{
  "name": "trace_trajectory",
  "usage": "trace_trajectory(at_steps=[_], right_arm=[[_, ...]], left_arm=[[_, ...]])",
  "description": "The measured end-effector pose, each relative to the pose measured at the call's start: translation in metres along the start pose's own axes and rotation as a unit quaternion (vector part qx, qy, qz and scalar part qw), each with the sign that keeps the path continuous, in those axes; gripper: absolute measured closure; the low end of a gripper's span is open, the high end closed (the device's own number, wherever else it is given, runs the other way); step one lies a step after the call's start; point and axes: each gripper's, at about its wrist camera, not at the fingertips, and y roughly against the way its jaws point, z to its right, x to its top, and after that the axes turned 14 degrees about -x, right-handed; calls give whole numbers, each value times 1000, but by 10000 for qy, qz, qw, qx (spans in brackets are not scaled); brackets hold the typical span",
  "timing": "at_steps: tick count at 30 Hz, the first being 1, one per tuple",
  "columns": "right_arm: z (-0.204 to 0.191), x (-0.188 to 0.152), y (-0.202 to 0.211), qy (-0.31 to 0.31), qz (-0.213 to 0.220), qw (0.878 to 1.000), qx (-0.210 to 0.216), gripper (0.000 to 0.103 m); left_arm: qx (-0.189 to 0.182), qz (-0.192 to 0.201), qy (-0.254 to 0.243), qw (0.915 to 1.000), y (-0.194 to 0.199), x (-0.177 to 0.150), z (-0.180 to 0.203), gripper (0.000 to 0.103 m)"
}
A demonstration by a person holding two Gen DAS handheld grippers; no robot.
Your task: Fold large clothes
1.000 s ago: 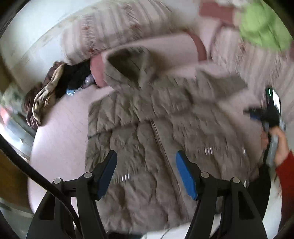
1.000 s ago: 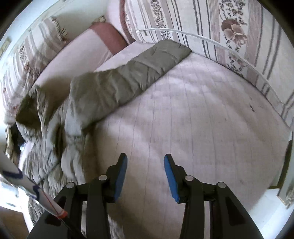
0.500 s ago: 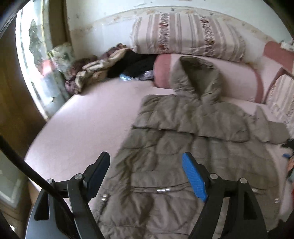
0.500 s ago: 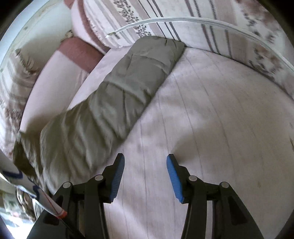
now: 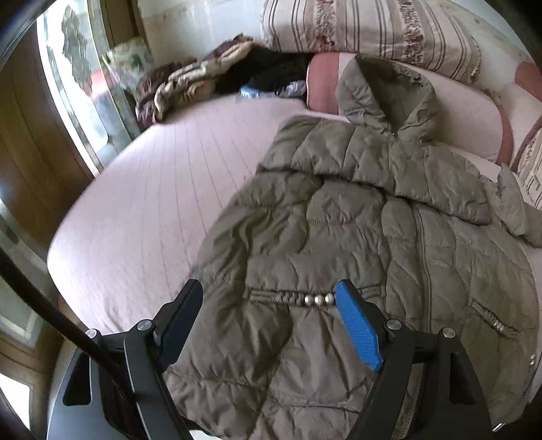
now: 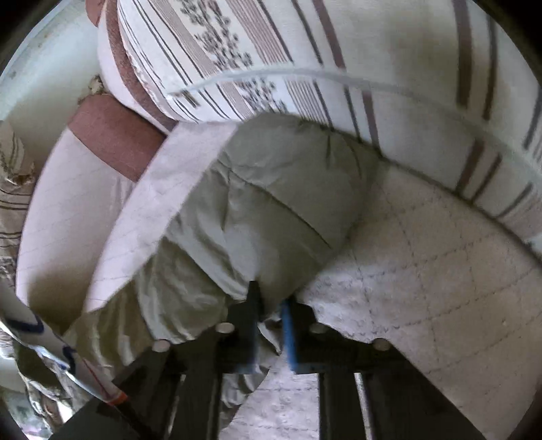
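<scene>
A grey-brown quilted hooded jacket [image 5: 355, 237] lies front up on a pink quilted bed [image 5: 152, 210], its hood against a pink bolster. My left gripper [image 5: 271, 325] is open and empty, hovering over the jacket's lower left part near a pocket with metal studs. In the right wrist view my right gripper [image 6: 271, 304] is shut on the jacket's sleeve [image 6: 271, 210], with the fabric pinched between the pads, close to a striped cushion.
Striped floral cushions [image 5: 372, 30] [image 6: 305, 61] line the back and right side of the bed. A pile of brown and black clothes [image 5: 210, 78] lies at the far left corner. A window [image 5: 78, 78] and wooden frame stand on the left, beyond the bed's edge.
My right gripper moved forward to the sleeve and shut on it. My left gripper dropped closer to the jacket's lower left part and stays open.
</scene>
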Motion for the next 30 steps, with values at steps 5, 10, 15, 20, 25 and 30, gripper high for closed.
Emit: trace_trajectory(at_steps=[5,10,15,20,25,30], right_arm=[[-23,2,64,654,742,9951,13,95],[-68,-17,156,1244,1499,9797,479,96],[-126,-65,236,2012,1949,9533,1131,96],[-187,-153,286,2952,1900,9179,1848,96],[-245,-254,285,3926,1643,8807,2081,96],[-289,-353,225,4742,1200,8533,1804,96]], left_arm=[[-98,-4,124,9999,0,-8,-5,23],[-292,-51,223,9993,6,-19,-11,23],[-410,169,324,9985,21,-25,-22,23],[-499,344,496,9969,34,-31,-37,23],[-582,326,622,9958,37,-37,-51,23],[-560,368,738,9950,37,-39,-65,23]])
